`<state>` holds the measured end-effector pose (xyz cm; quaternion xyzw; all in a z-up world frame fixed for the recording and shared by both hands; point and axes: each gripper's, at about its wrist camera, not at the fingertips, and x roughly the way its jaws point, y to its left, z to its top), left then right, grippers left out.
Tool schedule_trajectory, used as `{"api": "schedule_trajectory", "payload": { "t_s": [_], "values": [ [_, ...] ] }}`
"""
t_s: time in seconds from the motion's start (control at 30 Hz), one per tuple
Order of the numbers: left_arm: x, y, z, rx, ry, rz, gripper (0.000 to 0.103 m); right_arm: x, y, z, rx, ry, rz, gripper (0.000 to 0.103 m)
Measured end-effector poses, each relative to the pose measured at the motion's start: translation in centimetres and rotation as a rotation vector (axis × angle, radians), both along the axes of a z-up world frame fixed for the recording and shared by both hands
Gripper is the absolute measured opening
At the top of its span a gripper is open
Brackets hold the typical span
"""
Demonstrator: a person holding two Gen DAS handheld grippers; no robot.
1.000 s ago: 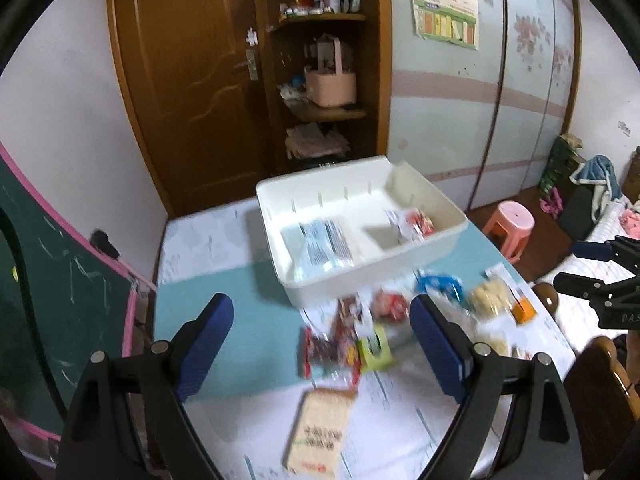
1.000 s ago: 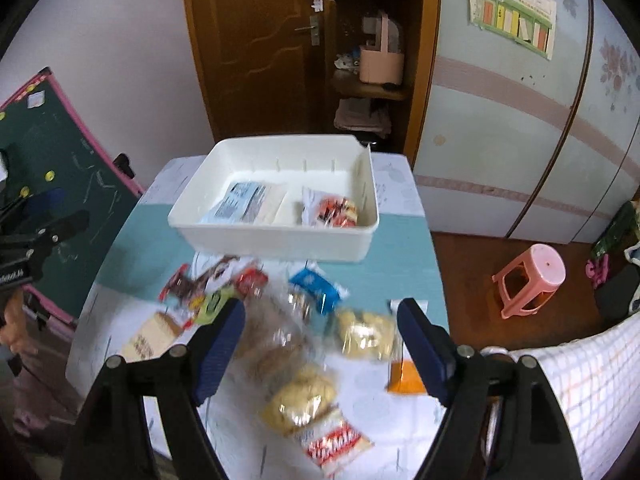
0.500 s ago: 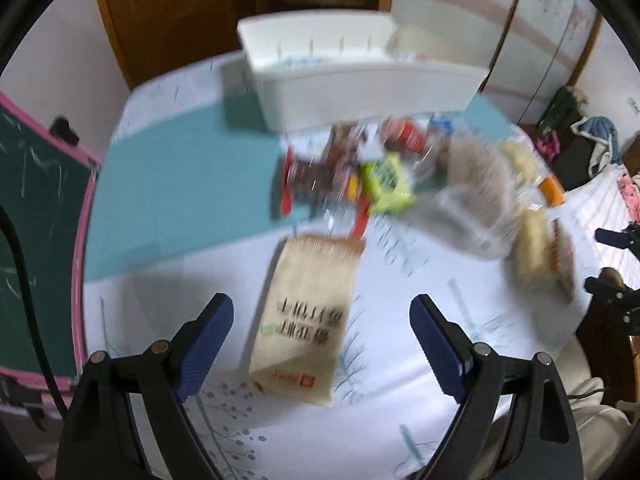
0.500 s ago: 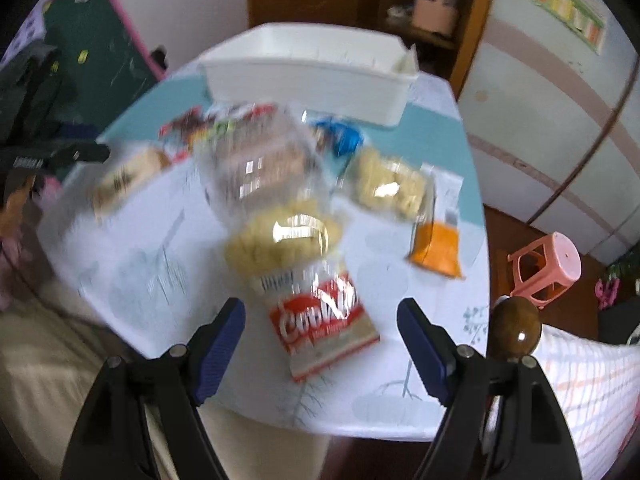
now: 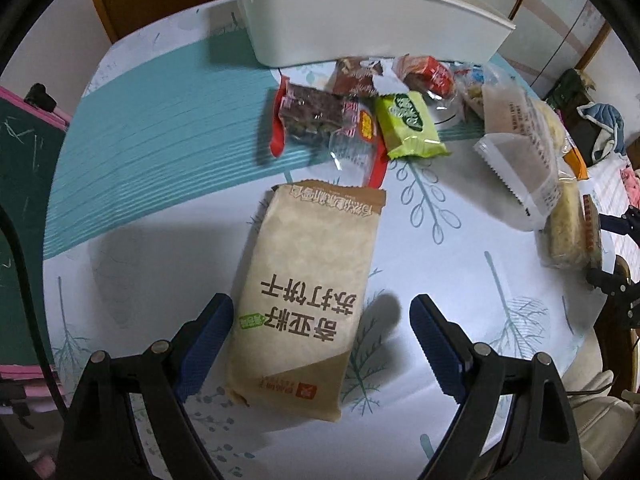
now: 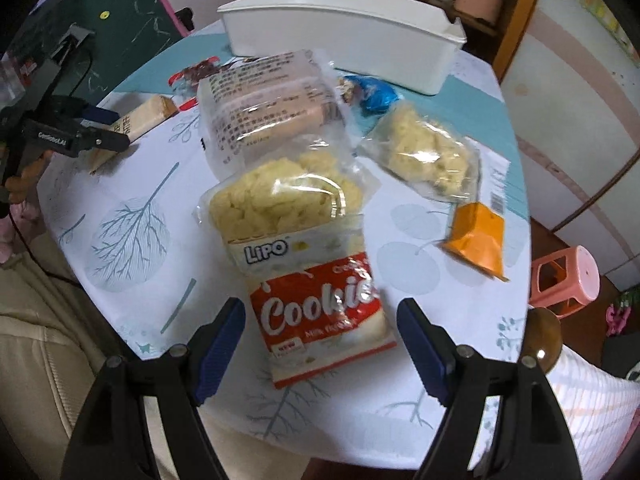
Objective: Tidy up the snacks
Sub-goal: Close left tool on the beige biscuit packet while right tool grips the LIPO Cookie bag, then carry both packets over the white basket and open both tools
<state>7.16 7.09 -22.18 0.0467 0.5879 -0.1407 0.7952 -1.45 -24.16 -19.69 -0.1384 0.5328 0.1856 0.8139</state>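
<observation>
My left gripper (image 5: pixel 322 334) hangs open over a brown cracker pack (image 5: pixel 308 300); its blue fingers straddle the pack's near end without touching it. My right gripper (image 6: pixel 322 336) is open too, one finger on each side of a red and white cookie bag (image 6: pixel 308 276). At the table's far side stands the white bin (image 5: pixel 360 20), also in the right wrist view (image 6: pixel 340 44). Before it lie a green snack (image 5: pixel 408 126), dark red packets (image 5: pixel 316 114) and a clear wrapped pack (image 5: pixel 516 152). The left gripper (image 6: pixel 108 132) shows in the right wrist view over the brown pack (image 6: pixel 132 124).
A clear cracker pack (image 6: pixel 268 100), a blue wrapper (image 6: pixel 376 96), a bag of yellow pieces (image 6: pixel 428 152) and an orange sachet (image 6: pixel 476 240) lie on the round table (image 6: pixel 132 224). A green chalkboard (image 6: pixel 100 16) stands left, a pink stool (image 6: pixel 568 280) right.
Both grippers have tipped downward and dropped close to the table. The left now frames the brown pack, the right the cookie bag. The bin's inside has gone out of sight.
</observation>
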Motion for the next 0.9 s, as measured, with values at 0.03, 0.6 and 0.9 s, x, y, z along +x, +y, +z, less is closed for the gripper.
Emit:
{"api": "schedule_trajectory", "payload": {
  "t_s": [0.03,0.6,0.9],
  "values": [
    [0.1,0.0,-0.2,0.0,0.004,0.002,0.089,0.0,0.1,-0.1,0.0,0.0,0.005,0.075],
    [-0.6,-1.5,0.6,0.044,-0.068,0.004,0.055,-0.5,0.3,0.7,0.042,-0.021,-0.048,0.049],
    [-3.6,-2.6,6.6,-0.061,-0.187,0.003,0.055,-1.2,1.4,5.8,0.128,-0.096,-0.044,0.05]
  ]
}}
